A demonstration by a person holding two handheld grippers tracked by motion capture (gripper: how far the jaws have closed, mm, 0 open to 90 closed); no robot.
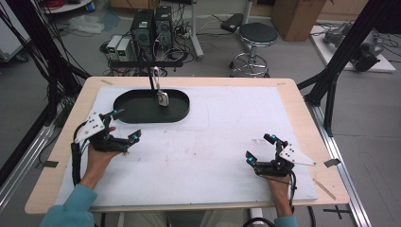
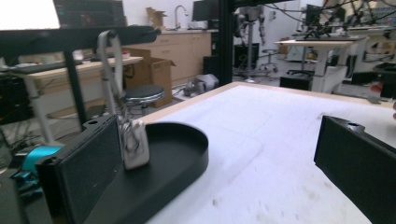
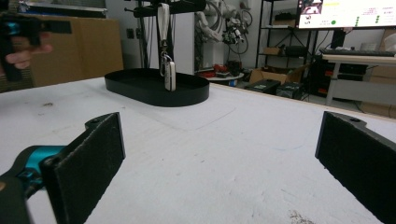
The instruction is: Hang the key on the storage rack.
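1. The left claw (image 1: 126, 124) stands spread wide with nothing between its jaws. In the left gripper view its two black jaws rise at either side, with bare white cover between them.
2. The left claw sits at about nine o'clock on the tabletop (image 1: 293, 101), just beside the near left end of the black oval tray (image 1: 137, 111), and apart from it.
3. A small white key fob (image 1: 163, 99) stands upright in the tray, hanging by a grey strap (image 1: 154, 78) from a black bar above. In the left gripper view the key fob (image 2: 135, 144) shows just past the left jaw, inside the tray (image 2: 187, 154).
4. The tray lies at about eleven o'clock on the tabletop, on the white cover (image 1: 227, 123).
5. The right claw (image 1: 260, 147) is also spread, holding nothing, at about four o'clock, well apart from the tray.
6. In the right gripper view the tray (image 3: 187, 93) and the key fob (image 3: 170, 74) lie far ahead, toward eleven o'clock.
7. Behind the tabletop, at twelve o'clock, stand a black stool (image 1: 257, 35) and computer boxes (image 1: 151, 26) on the floor.
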